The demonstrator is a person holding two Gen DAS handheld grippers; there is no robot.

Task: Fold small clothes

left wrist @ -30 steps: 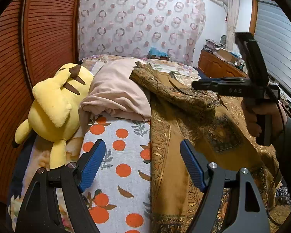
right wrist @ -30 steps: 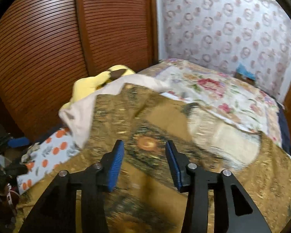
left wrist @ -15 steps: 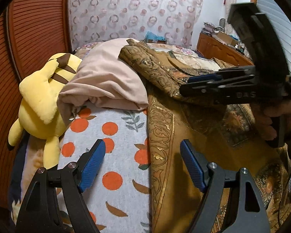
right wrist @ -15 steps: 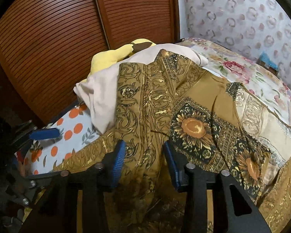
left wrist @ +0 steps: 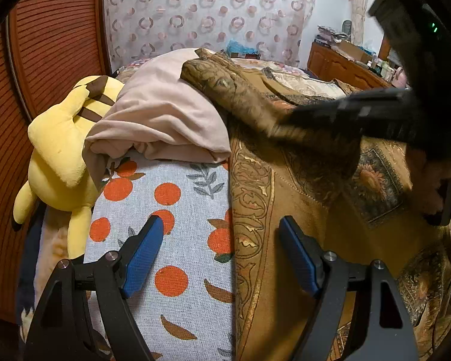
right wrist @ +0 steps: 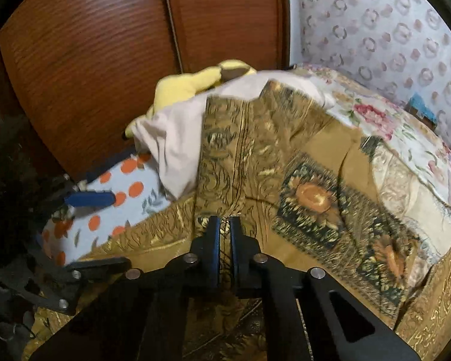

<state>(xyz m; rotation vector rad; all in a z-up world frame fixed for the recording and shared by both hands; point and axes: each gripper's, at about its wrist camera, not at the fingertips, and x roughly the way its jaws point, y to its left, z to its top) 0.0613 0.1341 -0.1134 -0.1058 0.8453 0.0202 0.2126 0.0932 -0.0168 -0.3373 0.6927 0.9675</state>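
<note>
A golden-brown patterned garment [left wrist: 300, 210] with sunflower squares lies spread over the bed's right side; it also fills the right wrist view [right wrist: 285, 165]. My right gripper [right wrist: 224, 225] is shut on a raised fold of this garment; in the left wrist view it shows as a dark blurred shape [left wrist: 360, 114] above the cloth. My left gripper [left wrist: 219, 252] is open and empty, low over the garment's left edge where it meets the orange-dotted sheet [left wrist: 171, 225]. A beige cloth [left wrist: 159, 120] lies bunched behind.
A yellow plush toy [left wrist: 60, 150] lies at the bed's left edge against the brown slatted wardrobe doors [right wrist: 90, 60]. A floral quilt [right wrist: 391, 126] covers the far bed. A wooden dresser [left wrist: 339, 66] with clutter stands at the back right.
My right gripper has closed from open onto a fold of the golden-brown garment. My left gripper stayed open and moved slightly closer over the sheet.
</note>
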